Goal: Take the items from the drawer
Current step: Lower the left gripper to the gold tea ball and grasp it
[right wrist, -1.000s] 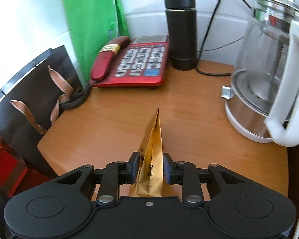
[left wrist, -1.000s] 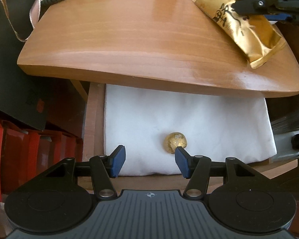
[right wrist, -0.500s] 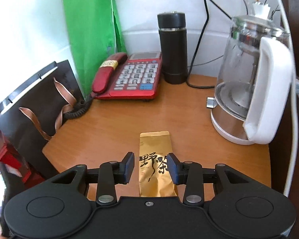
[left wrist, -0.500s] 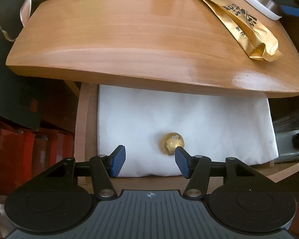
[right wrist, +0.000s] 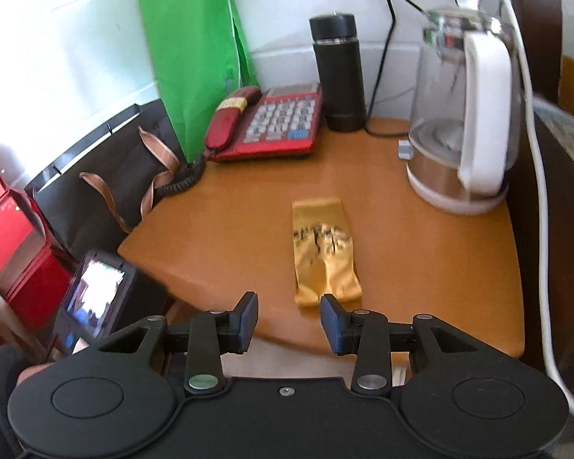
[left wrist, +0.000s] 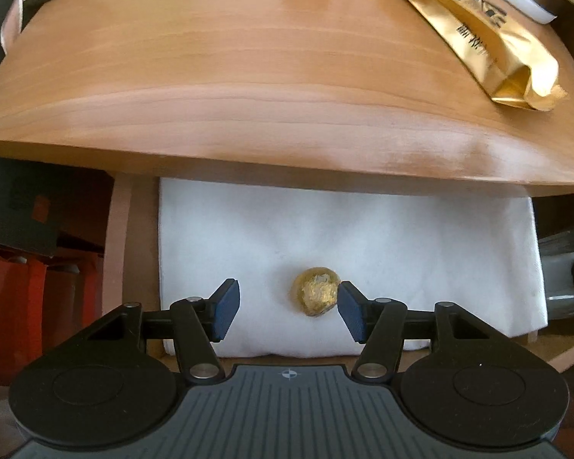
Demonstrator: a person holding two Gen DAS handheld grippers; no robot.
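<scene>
A small gold foil ball (left wrist: 317,296) lies on the white cloth (left wrist: 382,237) that lines the drawer under the tabletop. My left gripper (left wrist: 287,308) hangs over it with its jaws opening; the ball sits between the blue pads, close to the right pad (left wrist: 350,315), and is not squeezed. A gold tea packet (right wrist: 323,252) with black writing lies flat on the wooden tabletop (right wrist: 225,229); it also shows as the gold packet (left wrist: 474,34) in the left wrist view. My right gripper (right wrist: 289,321) is open and empty, just short of the packet's near end.
On the table stand a red telephone (right wrist: 271,126), a black flask (right wrist: 338,72) and a glass kettle (right wrist: 463,114) with a white handle. A dark paper bag (right wrist: 107,168) and red boxes (right wrist: 7,237) are at the left. A hand holds a device with a lit screen (right wrist: 95,298) at lower left.
My right gripper let go of the gold packet, which now lies flat, and drew back from it. My left gripper came lower and shifted so the gold ball is between its pads.
</scene>
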